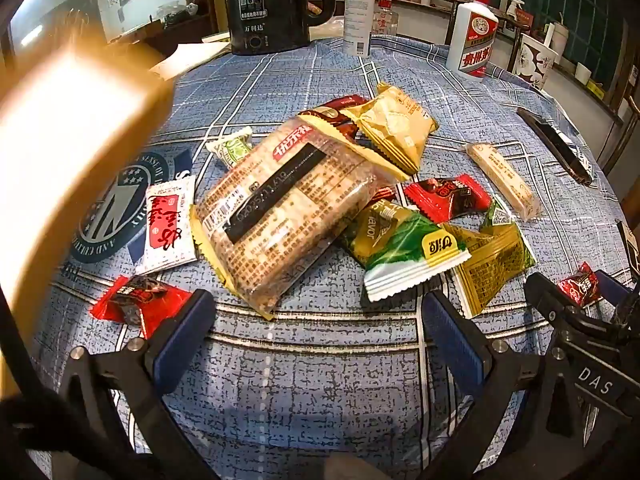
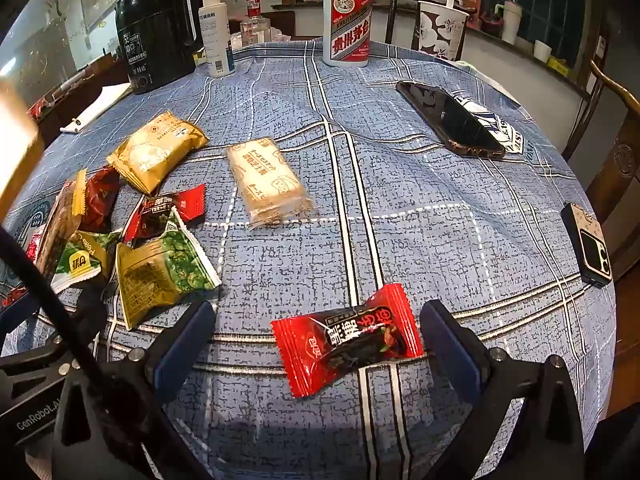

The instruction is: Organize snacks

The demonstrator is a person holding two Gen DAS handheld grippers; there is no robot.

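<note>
Left of the long clear-wrapped biscuit pack (image 1: 286, 208), the left gripper (image 1: 316, 344) hangs wide open and empty, seemingly lining up. Right of that pack, the right gripper (image 2: 316, 344), equally spread, brackets a red foil candy (image 2: 350, 338) lying loose on the blue checked surface (image 2: 440, 240), likely its pick.

Red candies: we count three, the lower-left candy (image 1: 136, 308), the middle candy (image 1: 448, 196) and the right candy (image 2: 348, 340).
Pea packets: we see two, the white-edged pea packet (image 1: 400, 248) and the gold-backed pea packet (image 1: 492, 264).
Large cracker pack (image 1: 288, 212): one.
Yellow packet (image 1: 392, 128): one.
Dark red packet (image 1: 332, 116): one.
Pale biscuit bar (image 2: 268, 184): one.
White sachet (image 1: 170, 224): one.
Small green-white packet (image 1: 232, 146): one.
Bottles: we count three, the liquor bottle (image 2: 348, 20), the spray bottle (image 2: 216, 36) and the glass bottle (image 2: 254, 24).
Phones: we count two, the black phone (image 2: 450, 122) and the small phone (image 2: 594, 246).
Kettle (image 2: 156, 36): one.
</note>
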